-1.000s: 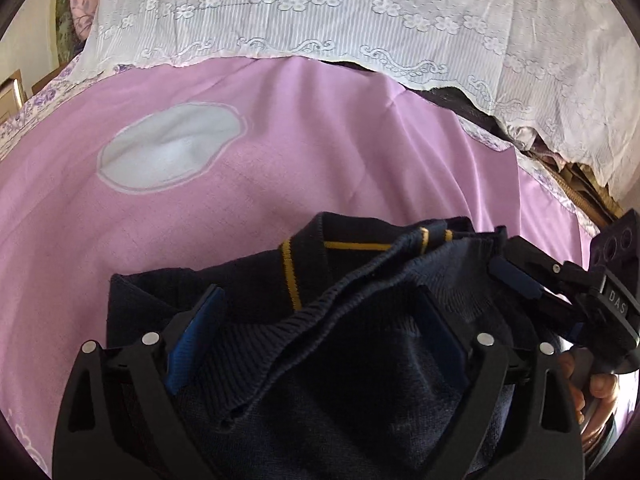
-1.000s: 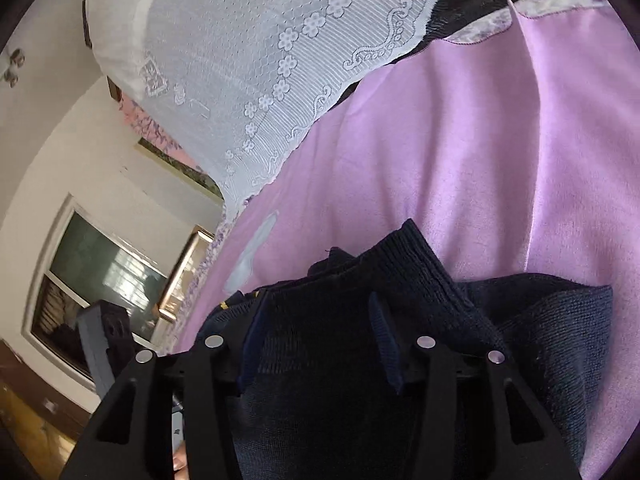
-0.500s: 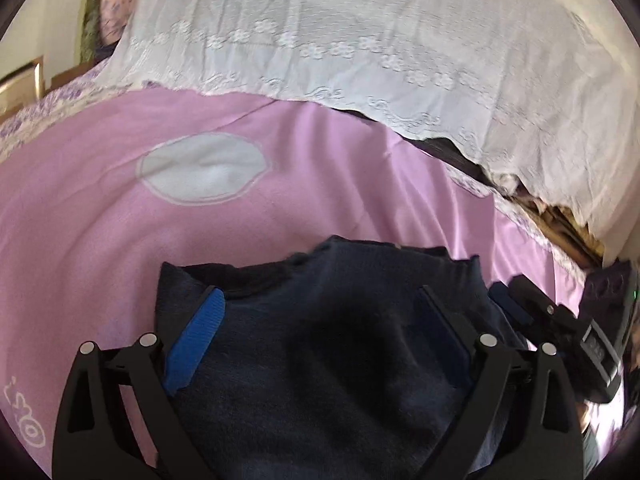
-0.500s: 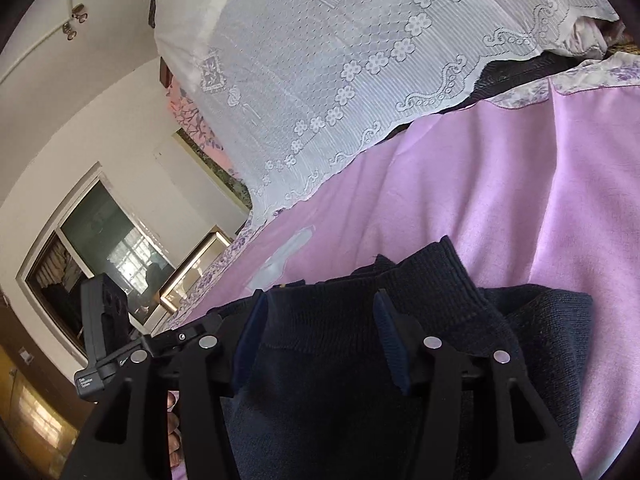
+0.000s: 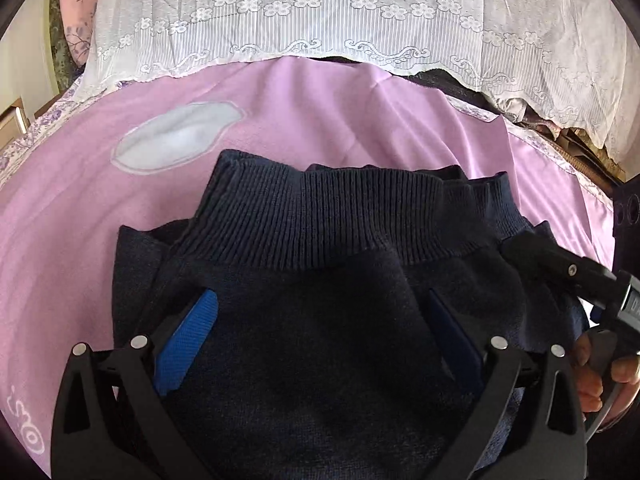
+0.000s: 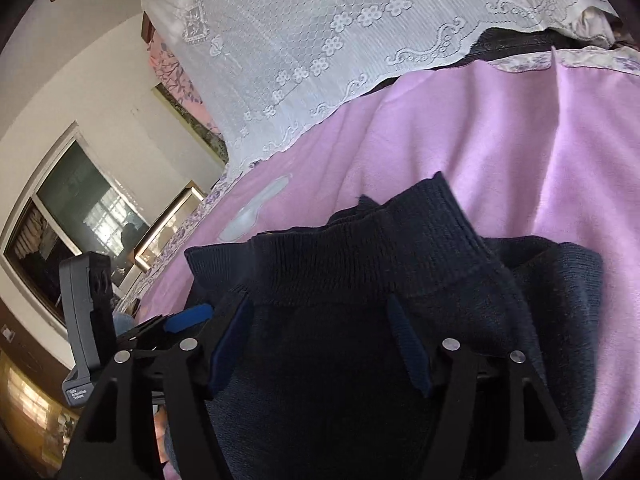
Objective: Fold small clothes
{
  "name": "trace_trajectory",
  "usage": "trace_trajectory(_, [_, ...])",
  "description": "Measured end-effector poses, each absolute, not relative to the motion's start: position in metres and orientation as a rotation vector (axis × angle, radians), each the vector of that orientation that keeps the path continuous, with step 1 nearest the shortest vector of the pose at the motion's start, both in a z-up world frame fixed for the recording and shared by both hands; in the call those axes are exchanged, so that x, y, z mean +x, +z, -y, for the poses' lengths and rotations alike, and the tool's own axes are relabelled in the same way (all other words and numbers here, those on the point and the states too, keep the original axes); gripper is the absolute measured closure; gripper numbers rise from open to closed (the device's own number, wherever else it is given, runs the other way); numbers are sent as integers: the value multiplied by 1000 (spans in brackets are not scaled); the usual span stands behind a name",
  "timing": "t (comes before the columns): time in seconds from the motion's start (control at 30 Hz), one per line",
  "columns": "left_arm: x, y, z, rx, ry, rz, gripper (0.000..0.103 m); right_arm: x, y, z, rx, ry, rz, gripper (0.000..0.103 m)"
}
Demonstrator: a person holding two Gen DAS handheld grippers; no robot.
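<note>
Both grippers, left [image 5: 320,328] and right [image 6: 320,336], jaws just widening and spread, straddle the navy knit sweater [image 5: 340,240], lying folded at lower centre on the pink bedspread [image 5: 360,120], apparently letting the fold settle

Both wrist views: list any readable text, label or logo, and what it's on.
"Data Acquisition System", small and only just legible, runs along the grey handle of the left gripper unit, seen in the right wrist view.
"DA", cut off by the frame edge, is on the right gripper body, seen in the left wrist view.
White printed characters on the pink bedsheet at lower left: only partly visible, cannot be read.
Navy sweater: no text visible.
</note>
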State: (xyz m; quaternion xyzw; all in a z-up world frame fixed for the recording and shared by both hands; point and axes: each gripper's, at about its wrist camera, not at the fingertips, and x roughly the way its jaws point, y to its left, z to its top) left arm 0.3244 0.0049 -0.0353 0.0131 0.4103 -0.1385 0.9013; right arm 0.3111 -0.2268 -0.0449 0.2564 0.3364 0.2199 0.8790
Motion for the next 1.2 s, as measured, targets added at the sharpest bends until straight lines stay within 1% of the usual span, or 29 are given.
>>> trace_trajectory(0.1, [317, -32, -18, 8, -241, -837, 4, 303, -48, 243, 578, 440, -681, 42])
trace_trajectory(0.13, [314, -32, -23, -4, -237, -836, 4, 299, -48, 248, 584, 423, -672, 41])
trace_trajectory(0.17, [311, -30, -26, -14, -231, -834, 4, 292, -48, 255, 578, 369, -669, 34])
trace_trajectory(0.27, [298, -24, -30, -23, -218, -813, 4, 276, -53, 277, 656, 305, -661, 34])
trace_trajectory(0.37, [276, -15, -24, 10, -229, -775, 5, 254, -52, 292, 726, 301, -614, 33])
trace_trajectory(0.57, [237, -6, -10, 13, -313, -757, 5, 215, -27, 268, 625, 437, -514, 33])
trace_trajectory(0.67, [240, -17, -10, 14, -280, -813, 5, 212, -25, 246, 574, 512, -552, 32])
trace_trajectory(0.77, [253, -33, -23, -68, -302, -894, 4, 219, -36, 234, 537, 502, -657, 30])
trace_trajectory(0.83, [252, -33, -26, -82, -314, -891, 4, 223, -46, 235, 548, 487, -717, 33])
trace_trajectory(1.0, [241, -31, -26, -26, -265, -863, 4, 208, -53, 261, 654, 447, -697, 33])
trace_trajectory(1.03, [240, -30, -30, -28, -241, -862, 4, 206, -57, 269, 704, 454, -695, 35])
trace_trajectory(1.1, [239, -31, -42, -61, -206, -878, 4, 203, -66, 286, 828, 471, -694, 42])
trace_trajectory(1.17, [238, -33, -54, -112, -199, -894, 5, 200, -77, 303, 955, 466, -692, 55])
trace_trajectory(1.2, [235, -31, -60, -142, -207, -885, 5, 199, -82, 311, 1011, 456, -688, 57])
